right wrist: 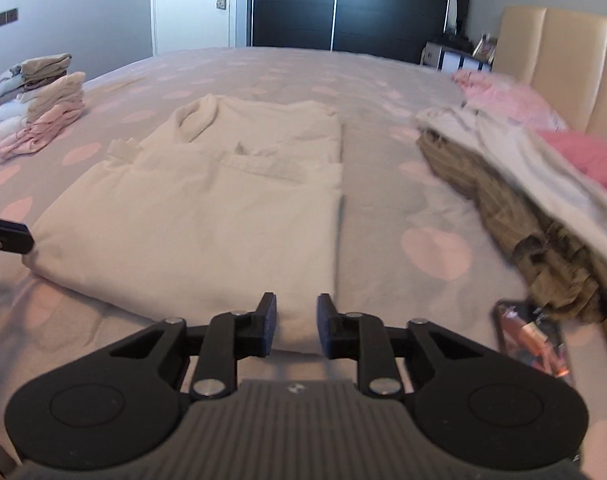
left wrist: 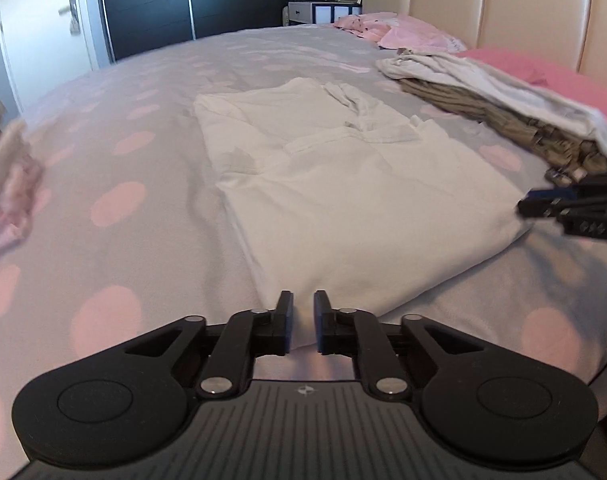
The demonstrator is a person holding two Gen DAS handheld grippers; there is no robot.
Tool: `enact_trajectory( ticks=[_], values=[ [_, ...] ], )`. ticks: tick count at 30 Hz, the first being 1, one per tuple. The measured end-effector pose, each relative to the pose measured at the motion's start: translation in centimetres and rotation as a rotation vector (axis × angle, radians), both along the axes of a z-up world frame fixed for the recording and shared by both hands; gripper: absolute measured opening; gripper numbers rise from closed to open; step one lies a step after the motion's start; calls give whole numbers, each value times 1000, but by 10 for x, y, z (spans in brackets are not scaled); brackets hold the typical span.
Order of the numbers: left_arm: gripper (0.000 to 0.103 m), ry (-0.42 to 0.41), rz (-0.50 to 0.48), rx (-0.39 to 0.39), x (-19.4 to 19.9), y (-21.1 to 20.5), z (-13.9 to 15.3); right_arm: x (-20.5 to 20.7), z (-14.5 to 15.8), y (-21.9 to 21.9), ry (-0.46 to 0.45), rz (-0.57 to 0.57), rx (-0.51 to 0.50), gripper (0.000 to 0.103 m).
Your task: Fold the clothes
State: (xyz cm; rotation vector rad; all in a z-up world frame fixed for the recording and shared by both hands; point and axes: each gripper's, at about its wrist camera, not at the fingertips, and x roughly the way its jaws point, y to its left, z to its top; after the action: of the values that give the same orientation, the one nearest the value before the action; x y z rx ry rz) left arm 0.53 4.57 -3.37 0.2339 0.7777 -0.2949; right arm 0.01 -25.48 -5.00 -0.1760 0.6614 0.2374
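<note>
**Two tongs at the near hem of a half-folded white shirt**

Two tongs sit low over the bed (right wrist: 263, 68), both at the near edge of the white shirt (left wrist: 335, 184), which lies flat in the middle of the spotted cover with its sides already turned in and its collar end pointing away. The left tongs (left wrist: 303, 316) straddle the near left corner of the hem; the right tongs (right wrist: 297, 320) straddle the hem close to the near right corner. Each pair stands partly open, a narrow gap between the pads, with cloth lying in that gap but the pads not visibly pressing on it, so neither has a hold yet.

The step in hand looks like taking the hem to fold the shirt up toward the collar. To do it well, each pair should probably close on all the layers at its corner, not just the top one, so the tucked sides do not slip out. Lifting both corners together and level should keep the fold line straight, and laying the hem square on the shoulders avoids a skewed packet.

Both tongs point forward and slant downward toward the bed, held about level with each other. A folded stack (right wrist: 35, 112) waits at the far left, and a loose heap of clothes (right wrist: 515, 184) lies to the right, near a phone (right wrist: 531, 340)
</note>
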Motion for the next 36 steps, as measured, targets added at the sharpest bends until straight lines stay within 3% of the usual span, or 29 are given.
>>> enact_trajectory(
  ticks=[2, 3, 5, 7, 13, 17, 20, 24, 33, 36],
  values=[
    [39, -46, -1, 25, -6, -2, 7, -4, 8, 4, -31, 25, -16, 37],
    [40, -70, -6, 34, -9, -3, 11, -5, 12, 6, -47, 38, -24, 39],
    [43, -122, -73, 82, -16, -12, 16, -11, 18, 14, -74, 115, -46, 47],
    [47, -162, -149, 135, -24, -23, 16, -18, 17, 27, -80, 202, -84, 48],
    [49, -148, -340, 256, -39, -51, -6, -29, -1, 56, -14, 410, -232, 55],
    [49, -119, -356, 380, -34, -56, -27, -35, -24, 63, -16, 463, -419, 59],
    [50, -162, -380, 462, -34, -57, -39, -39, -36, 65, -69, 496, -539, 60],
    [53, -218, -410, 543, -34, -63, -50, -37, -43, 69, -122, 502, -644, 61],
    [56, -298, -431, 578, -17, -75, -60, -27, -59, 81, -250, 536, -783, 58],
    [46, -339, -457, 604, -19, -76, -62, -29, -65, 85, -288, 581, -840, 45]
  ],
)
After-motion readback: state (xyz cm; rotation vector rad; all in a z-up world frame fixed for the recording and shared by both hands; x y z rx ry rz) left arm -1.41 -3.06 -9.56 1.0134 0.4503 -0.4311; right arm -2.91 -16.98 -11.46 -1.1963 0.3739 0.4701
